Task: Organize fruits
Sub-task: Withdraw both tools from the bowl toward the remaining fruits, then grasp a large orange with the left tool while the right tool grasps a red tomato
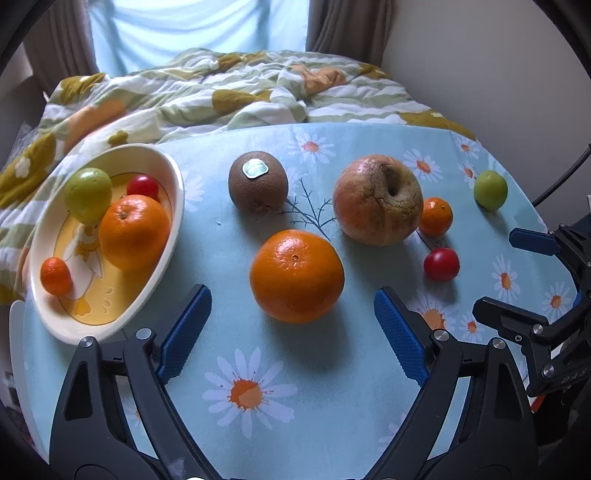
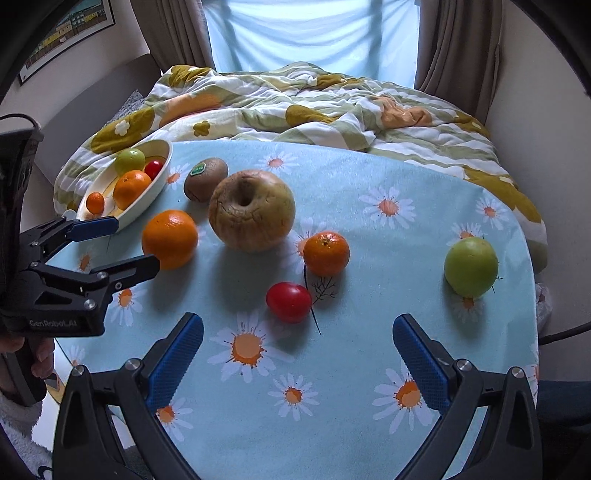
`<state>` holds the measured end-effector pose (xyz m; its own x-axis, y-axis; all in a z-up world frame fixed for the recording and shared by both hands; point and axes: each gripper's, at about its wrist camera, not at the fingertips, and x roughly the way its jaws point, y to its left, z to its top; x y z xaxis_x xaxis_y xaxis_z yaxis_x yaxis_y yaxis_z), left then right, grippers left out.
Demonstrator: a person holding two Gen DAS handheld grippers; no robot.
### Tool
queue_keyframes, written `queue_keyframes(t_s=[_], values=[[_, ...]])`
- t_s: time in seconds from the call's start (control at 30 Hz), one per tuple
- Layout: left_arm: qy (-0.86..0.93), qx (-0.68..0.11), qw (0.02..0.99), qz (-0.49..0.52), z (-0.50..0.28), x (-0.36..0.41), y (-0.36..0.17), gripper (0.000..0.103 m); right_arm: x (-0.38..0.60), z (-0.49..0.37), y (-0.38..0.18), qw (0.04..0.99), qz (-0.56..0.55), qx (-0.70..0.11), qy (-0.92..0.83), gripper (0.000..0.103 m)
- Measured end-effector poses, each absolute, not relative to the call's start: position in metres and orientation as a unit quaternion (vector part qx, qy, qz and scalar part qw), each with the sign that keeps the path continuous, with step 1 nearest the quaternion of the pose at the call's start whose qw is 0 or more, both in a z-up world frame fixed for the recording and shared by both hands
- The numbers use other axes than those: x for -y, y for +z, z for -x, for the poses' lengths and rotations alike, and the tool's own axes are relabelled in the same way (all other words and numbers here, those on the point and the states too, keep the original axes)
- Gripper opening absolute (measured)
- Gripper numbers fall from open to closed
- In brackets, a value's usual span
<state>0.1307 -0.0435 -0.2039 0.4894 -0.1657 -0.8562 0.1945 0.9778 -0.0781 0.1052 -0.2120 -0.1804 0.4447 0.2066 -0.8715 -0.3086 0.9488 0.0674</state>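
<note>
Left claw (image 1: pixel 291 317) stands wide and empty, the large round orange (image 1: pixel 296 275) lying just ahead on the daisy-print desk (image 1: pixel 332 387), centred between its blue pads. Right claw (image 2: pixel 297 343), likewise wide and empty, has the small red tomato (image 2: pixel 289 302) just ahead; the cream oval dish (image 1: pixel 166 221) of fruit sits ahead-left of the left claw, the nearer one.

Daylight through a pale blue sheer curtain (image 2: pixel 314 37) at the far window, framed by brown drapes (image 2: pixel 458 48) on both sides. Plain off-white walls (image 1: pixel 480 66) to the right and left. A framed picture (image 2: pixel 66 33) high on the left wall (only partly in view). Below the window, a bed with a rumpled quilt (image 2: pixel 295 107) in white, green and mustard, with flower shapes. In front, a table under a light blue cloth (image 2: pixel 369 177) printed with white daisies. Soft, even light, faint shadows on the cloth.
</note>
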Motion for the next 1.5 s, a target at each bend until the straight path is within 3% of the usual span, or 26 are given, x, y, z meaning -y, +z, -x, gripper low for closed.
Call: queue_keyframes(t_s=[0.07,0.37,0.43,0.57,0.7,1.1,1.17,1.23,1.5], values=[[-0.101,-0.496,0.862,-0.015,-0.135,0.045,-0.209,0.095,0.212,-0.107,-0.187,0.845,0.059,-0.507,0.159,0.102],[-0.102,-0.518,0.849,-0.037,-0.149,0.055,-0.230,0.066,0.210,-0.121,-0.205,0.834,0.064,-0.519,0.177,0.095],[-0.102,-0.516,0.850,-0.041,-0.149,0.057,-0.230,0.066,0.209,-0.123,-0.207,0.831,0.063,-0.523,0.181,0.088],[-0.100,-0.516,0.850,-0.040,-0.149,0.057,-0.229,0.066,0.206,-0.125,-0.211,0.825,0.071,-0.527,0.190,0.085],[-0.096,-0.515,0.851,-0.038,-0.148,0.054,-0.229,0.065,0.202,-0.128,-0.213,0.821,0.077,-0.530,0.197,0.071],[-0.082,-0.514,0.853,-0.031,-0.137,0.046,-0.231,0.065,0.195,-0.131,-0.219,0.820,0.089,-0.525,0.211,0.060],[-0.079,-0.515,0.853,-0.029,-0.134,0.046,-0.230,0.065,0.194,-0.132,-0.219,0.822,0.091,-0.522,0.211,0.050],[-0.076,-0.515,0.853,-0.026,-0.132,0.044,-0.230,0.065,0.192,-0.132,-0.218,0.823,0.102,-0.518,0.209,0.031],[-0.070,-0.506,0.859,-0.019,-0.123,0.038,-0.217,0.065,0.189,-0.128,-0.208,0.825,0.104,-0.510,0.218,0.031]])
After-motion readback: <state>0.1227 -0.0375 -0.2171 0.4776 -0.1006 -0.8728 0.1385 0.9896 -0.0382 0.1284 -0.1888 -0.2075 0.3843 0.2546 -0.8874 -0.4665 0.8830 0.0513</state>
